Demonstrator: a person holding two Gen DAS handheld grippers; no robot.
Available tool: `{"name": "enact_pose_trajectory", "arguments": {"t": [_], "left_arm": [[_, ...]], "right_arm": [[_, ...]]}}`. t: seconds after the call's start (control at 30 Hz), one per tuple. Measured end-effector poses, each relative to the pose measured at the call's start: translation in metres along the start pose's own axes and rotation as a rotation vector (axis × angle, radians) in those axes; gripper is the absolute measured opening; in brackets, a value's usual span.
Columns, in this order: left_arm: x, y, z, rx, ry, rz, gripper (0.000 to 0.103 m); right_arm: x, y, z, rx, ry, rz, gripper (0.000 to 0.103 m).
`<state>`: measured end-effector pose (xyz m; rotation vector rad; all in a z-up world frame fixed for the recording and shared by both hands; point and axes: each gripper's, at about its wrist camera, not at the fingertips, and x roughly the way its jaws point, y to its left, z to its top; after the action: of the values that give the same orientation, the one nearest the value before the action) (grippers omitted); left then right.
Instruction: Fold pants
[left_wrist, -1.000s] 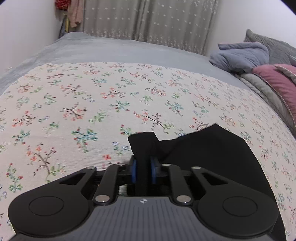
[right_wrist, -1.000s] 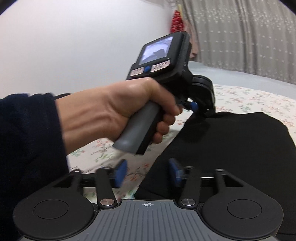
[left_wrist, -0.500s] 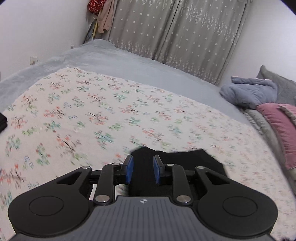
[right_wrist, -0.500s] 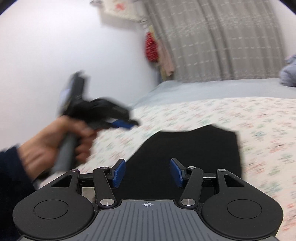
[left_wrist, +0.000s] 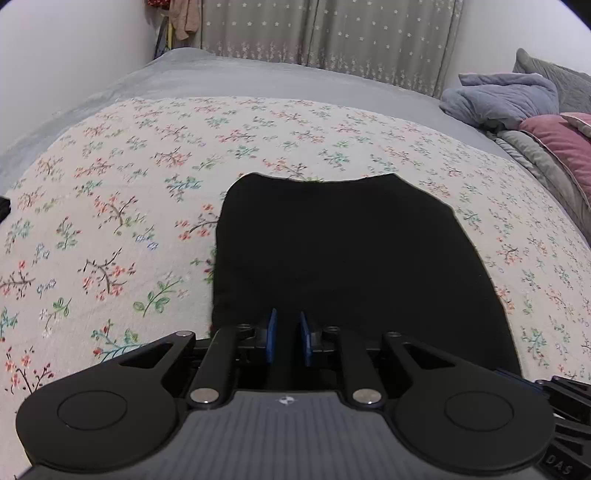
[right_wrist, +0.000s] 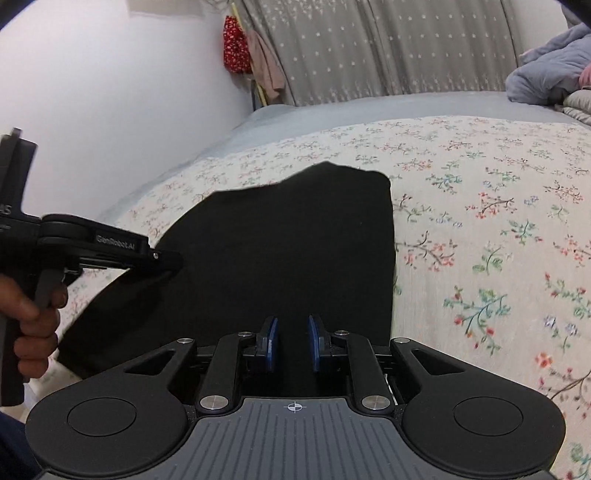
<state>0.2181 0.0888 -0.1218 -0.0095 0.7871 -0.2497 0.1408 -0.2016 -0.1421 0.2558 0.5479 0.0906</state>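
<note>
The black pants (left_wrist: 343, 243) lie folded into a flat, roughly rectangular block on the floral bedspread (left_wrist: 110, 206). They also show in the right wrist view (right_wrist: 288, 240). My left gripper (left_wrist: 287, 334) hovers over the near edge of the pants, jaws a small gap apart and empty. It shows from the side in the right wrist view (right_wrist: 173, 260), over the pants' left edge. My right gripper (right_wrist: 292, 339) is over the near edge of the pants, jaws a small gap apart and empty.
A grey sheet (left_wrist: 258, 77) covers the far part of the bed. A blue-grey blanket (left_wrist: 498, 92) and a pink pillow (left_wrist: 561, 140) are piled at the right. A curtain (left_wrist: 325, 33) hangs behind, and clothes (right_wrist: 255, 55) hang in the corner.
My left gripper let go of the pants' corner and pulled back; the fabric now lies flat. My right gripper narrowed its gap and drew back over the near edge.
</note>
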Motion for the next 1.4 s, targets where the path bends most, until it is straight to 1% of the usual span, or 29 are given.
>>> {"name": "enact_pose_trajectory", "arguments": {"t": [0.07,0.13,0.23,0.4,0.57,0.67,0.8,0.83,0.87,0.93,1.07,1.13,1.2,1.23,1.3,1.33,1.37,1.4], "left_arm": [[-0.002,0.006,-0.002,-0.004,-0.01,0.025,0.019],[-0.004,0.014,-0.006,-0.018,-0.008,0.023,0.018],[-0.008,0.021,-0.008,-0.042,-0.006,0.026,0.018],[-0.018,0.019,-0.016,-0.013,-0.014,0.053,0.018],[-0.018,0.017,-0.019,0.007,-0.014,0.076,0.019],[-0.019,0.015,-0.02,0.022,-0.018,0.086,0.019],[-0.022,0.027,-0.016,-0.045,-0.015,0.052,0.019],[-0.023,0.03,-0.014,-0.065,-0.02,0.033,0.019],[-0.025,0.032,-0.013,-0.074,-0.024,0.02,0.021],[-0.026,0.032,-0.013,-0.074,-0.034,0.017,0.027],[-0.017,0.026,-0.016,-0.056,-0.015,0.024,0.027],[-0.016,0.023,-0.015,-0.041,-0.021,0.034,0.027],[-0.017,0.025,-0.012,-0.06,-0.02,0.026,0.027],[-0.018,0.028,-0.011,-0.078,-0.02,0.019,0.029],[-0.02,0.033,-0.008,-0.104,-0.024,0.009,0.037],[-0.021,0.035,-0.007,-0.113,-0.028,0.007,0.049],[-0.023,0.037,-0.006,-0.12,-0.031,0.004,0.067],[-0.024,0.04,-0.006,-0.132,-0.037,-0.002,0.074]], "right_arm": [[0.0,0.004,0.001,-0.003,0.005,-0.001,0.016],[0.004,0.004,0.003,-0.013,0.013,-0.004,0.016],[0.002,0.004,-0.003,-0.017,0.014,0.008,0.016],[-0.004,0.002,-0.006,-0.018,0.029,0.021,0.016],[-0.014,0.001,-0.008,-0.034,0.085,0.031,0.016],[-0.023,-0.001,-0.011,-0.018,0.102,0.043,0.016],[-0.033,0.011,-0.016,-0.093,0.124,0.031,0.017],[-0.034,0.015,-0.017,-0.113,0.119,0.028,0.02],[-0.034,0.017,-0.018,-0.125,0.117,0.028,0.021],[-0.031,0.019,-0.02,-0.124,0.114,0.031,0.024],[-0.027,0.023,-0.024,-0.152,0.113,0.024,0.024],[-0.027,0.026,-0.024,-0.171,0.115,0.017,0.025],[-0.029,0.026,-0.021,-0.174,0.123,0.024,0.025],[-0.031,0.025,-0.019,-0.168,0.122,0.032,0.025],[-0.039,0.018,-0.013,-0.141,0.1,0.052,0.024],[-0.043,0.014,-0.009,-0.119,0.085,0.058,0.024],[-0.047,0.008,-0.004,-0.092,0.065,0.058,0.026],[-0.051,0.002,0.0,-0.065,0.047,0.06,0.026]]}}
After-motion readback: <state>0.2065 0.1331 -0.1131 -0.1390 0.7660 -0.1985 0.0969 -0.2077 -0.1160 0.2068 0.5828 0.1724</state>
